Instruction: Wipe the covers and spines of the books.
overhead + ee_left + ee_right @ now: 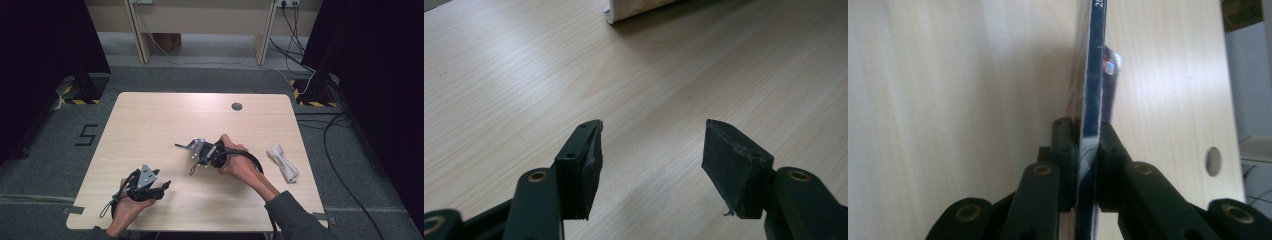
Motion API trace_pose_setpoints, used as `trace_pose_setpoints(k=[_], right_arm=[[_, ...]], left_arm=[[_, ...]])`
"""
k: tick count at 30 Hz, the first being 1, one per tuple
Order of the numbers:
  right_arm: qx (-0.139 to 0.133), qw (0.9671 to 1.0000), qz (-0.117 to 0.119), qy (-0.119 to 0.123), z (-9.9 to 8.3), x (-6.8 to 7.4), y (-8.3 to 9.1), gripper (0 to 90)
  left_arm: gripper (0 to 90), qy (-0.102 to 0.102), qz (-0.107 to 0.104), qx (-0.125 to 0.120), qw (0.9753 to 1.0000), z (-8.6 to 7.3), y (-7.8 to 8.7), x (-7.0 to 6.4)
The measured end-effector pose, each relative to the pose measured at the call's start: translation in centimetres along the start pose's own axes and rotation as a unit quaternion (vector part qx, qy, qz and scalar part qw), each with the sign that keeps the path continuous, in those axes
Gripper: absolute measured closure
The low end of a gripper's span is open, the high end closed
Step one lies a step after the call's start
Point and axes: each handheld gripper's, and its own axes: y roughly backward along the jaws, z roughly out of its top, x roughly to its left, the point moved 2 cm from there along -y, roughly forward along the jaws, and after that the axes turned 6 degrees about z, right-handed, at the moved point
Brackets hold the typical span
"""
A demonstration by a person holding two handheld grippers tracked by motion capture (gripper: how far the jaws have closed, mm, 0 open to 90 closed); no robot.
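The right hand-held gripper [1087, 145] has its jaws clamped on a thin, flat dark-blue card or sleeve [1094, 75], held edge-on above the middle of the wooden surface [150, 125], so the pick-up looks done and the placing is still to come. The left hand-held gripper [651, 150] hangs wide open and empty near the front-left edge. A crumpled white cloth [283, 162] lies untouched at the right.
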Motion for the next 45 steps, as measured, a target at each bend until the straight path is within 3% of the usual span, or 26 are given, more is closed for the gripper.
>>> trace_pose_setpoints(k=[5,12,15,21,24,25,27,30,35,38,45], right_arm=[[-0.008,0.9998,0.017,-0.007,-0.6,1.4,-0.9,82.4],[-0.033,0.9987,0.033,-0.022,-1.7,3.2,-2.1,81.9],[-0.036,0.9985,0.038,-0.016,-2.1,4.3,-2.5,81.2],[-0.036,0.9982,0.047,-0.005,-3.0,6.7,-3.8,78.6],[-0.052,0.9971,0.051,-0.02,-3.5,6.9,-3.9,76.4],[-0.057,0.9962,0.056,-0.036,-3.7,7.1,-3.9,75.7],[-0.07,0.9951,0.06,-0.036,-3.9,7.1,-3.9,73.6],[-0.088,0.9909,0.079,-0.065,-4.4,7.5,-4.1,70.3],[-0.105,0.9857,0.104,-0.081,-5.0,8.2,-4.3,68.3],[-0.114,0.9846,0.095,-0.091,-5.5,8.0,-3.7,61.9],[-0.109,0.9746,0.06,-0.186,-8.9,6.4,-3.1,41.6]], left_arm=[[39.1,0.001,-0.002,0.015,0.9999,-0.2,-0.4,-0.1],[38.0,0.025,0.017,0.026,0.9992,-0.6,-0.7,0.4],[37.2,0.033,0.019,0.027,0.9989,-0.7,-0.8,0.5],[36.9,0.022,0.008,0.029,0.9993,-0.7,-1.0,-0.1],[36.9,0.024,0.009,0.031,0.9992,-0.7,-1.0,0.0],[36.9,0.026,0.009,0.032,0.9991,-0.8,-1.0,0.1],[36.8,0.029,0.011,0.034,0.999,-0.8,-1.0,0.2],[36.7,0.029,0.009,0.032,0.999,-0.8,-1.0,0.1],[36.5,0.028,0.012,0.03,0.9991,-0.7,-1.0,0.0],[36.6,0.03,0.008,0.028,0.9991,-0.7,-1.0,-0.1],[35.7,0.025,-0.002,0.032,0.9992,-0.6,-1.1,-0.4]])
